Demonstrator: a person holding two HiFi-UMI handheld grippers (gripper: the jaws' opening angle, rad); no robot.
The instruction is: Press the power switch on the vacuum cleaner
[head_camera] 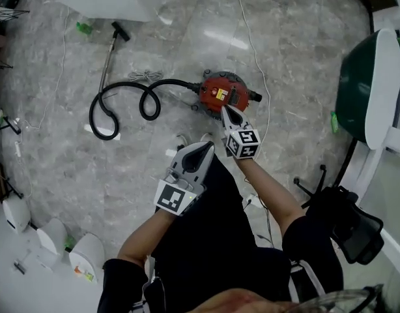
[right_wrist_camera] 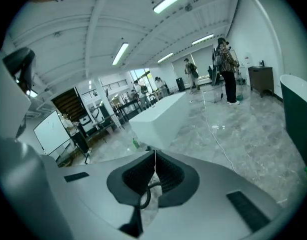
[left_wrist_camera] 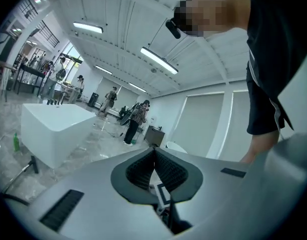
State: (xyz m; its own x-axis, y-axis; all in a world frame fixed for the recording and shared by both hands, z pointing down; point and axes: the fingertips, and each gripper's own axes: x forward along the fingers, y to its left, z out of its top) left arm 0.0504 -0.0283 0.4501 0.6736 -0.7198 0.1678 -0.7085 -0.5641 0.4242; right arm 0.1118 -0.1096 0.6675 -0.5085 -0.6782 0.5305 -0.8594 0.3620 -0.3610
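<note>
- Red canister vacuum cleaner [head_camera: 221, 91] sits on the grey marble floor [head_camera: 304, 64], just ahead of the person's feet, with a yellow label on its top.
- A black ribbed hose [head_camera: 122, 103] loops away from it to the left and ends in a metal wand with a dark floor nozzle [head_camera: 111, 51]. A thin white cable [head_camera: 255, 51] trails past its right side.
- The right gripper [head_camera: 226, 111] points down at the near edge of the canister and, in the head view, overlaps it or hangs just above it. I cannot tell whether it touches. Its fingers [right_wrist_camera: 161, 171] are clenched tip to tip with nothing between them.
- The left gripper [head_camera: 205, 149] hangs nearer the person, apart from the machine. Its fingers [left_wrist_camera: 166, 170] are likewise closed together and hold nothing.
- The power switch itself is too small to pick out in the head view.
- The shell is probably hard, stiff plastic, and the body may skid on the polished floor if shoved sideways.
- No grip seems needed: the closed right tips should press straight down on the switch, so the floor takes the push.
</note>
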